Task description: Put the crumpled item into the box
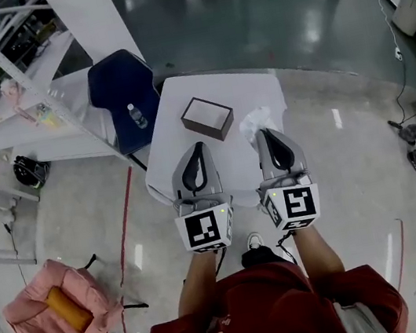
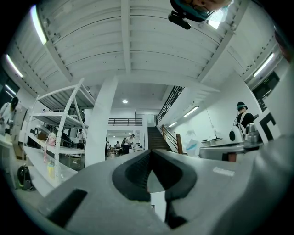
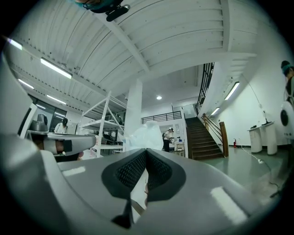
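Where closed fingers of right gripper (image 1: 261, 133) end, crumpled item (image 1: 252, 121) lies just beyond.

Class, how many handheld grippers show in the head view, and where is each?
2. The left gripper hangs over the white table, pointing toward the box; the right gripper is beside it, tip by the crumpled item. None seems hidden.

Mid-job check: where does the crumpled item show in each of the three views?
Head view: crumpled item right of centre, at the right gripper tips, right of the box.
Left gripper view: probably the pale patch right of centre; hard to confirm.
Right gripper view: centre, just above the shut jaws.
Shared landmark: white shelf rack, left in every view.
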The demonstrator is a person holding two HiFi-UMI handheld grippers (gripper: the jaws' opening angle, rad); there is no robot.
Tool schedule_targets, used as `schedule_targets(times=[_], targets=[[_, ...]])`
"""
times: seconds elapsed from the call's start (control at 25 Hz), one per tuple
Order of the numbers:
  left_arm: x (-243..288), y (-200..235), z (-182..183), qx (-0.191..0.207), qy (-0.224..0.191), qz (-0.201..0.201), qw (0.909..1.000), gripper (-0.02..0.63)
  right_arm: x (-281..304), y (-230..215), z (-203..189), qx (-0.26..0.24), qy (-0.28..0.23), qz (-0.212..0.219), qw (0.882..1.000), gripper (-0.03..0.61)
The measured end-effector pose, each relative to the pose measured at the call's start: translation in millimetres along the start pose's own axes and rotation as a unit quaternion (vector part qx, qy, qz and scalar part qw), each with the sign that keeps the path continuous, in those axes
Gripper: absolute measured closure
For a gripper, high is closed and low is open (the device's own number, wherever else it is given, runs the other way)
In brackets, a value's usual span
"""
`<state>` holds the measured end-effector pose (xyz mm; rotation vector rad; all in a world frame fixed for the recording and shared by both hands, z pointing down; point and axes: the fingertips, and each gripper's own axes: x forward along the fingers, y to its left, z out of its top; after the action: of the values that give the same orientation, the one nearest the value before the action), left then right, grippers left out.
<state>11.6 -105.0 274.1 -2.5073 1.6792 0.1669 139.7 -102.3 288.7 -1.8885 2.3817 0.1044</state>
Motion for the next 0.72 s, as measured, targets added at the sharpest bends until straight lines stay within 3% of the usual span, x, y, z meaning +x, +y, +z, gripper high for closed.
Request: schedule_targets(times=[0.72], targets=[[78, -23, -11, 0.012, -0.001, 0.018, 0.9998, 0.611, 54, -63, -12, 0.004, 0.003, 0.023, 1.000, 0.575]])
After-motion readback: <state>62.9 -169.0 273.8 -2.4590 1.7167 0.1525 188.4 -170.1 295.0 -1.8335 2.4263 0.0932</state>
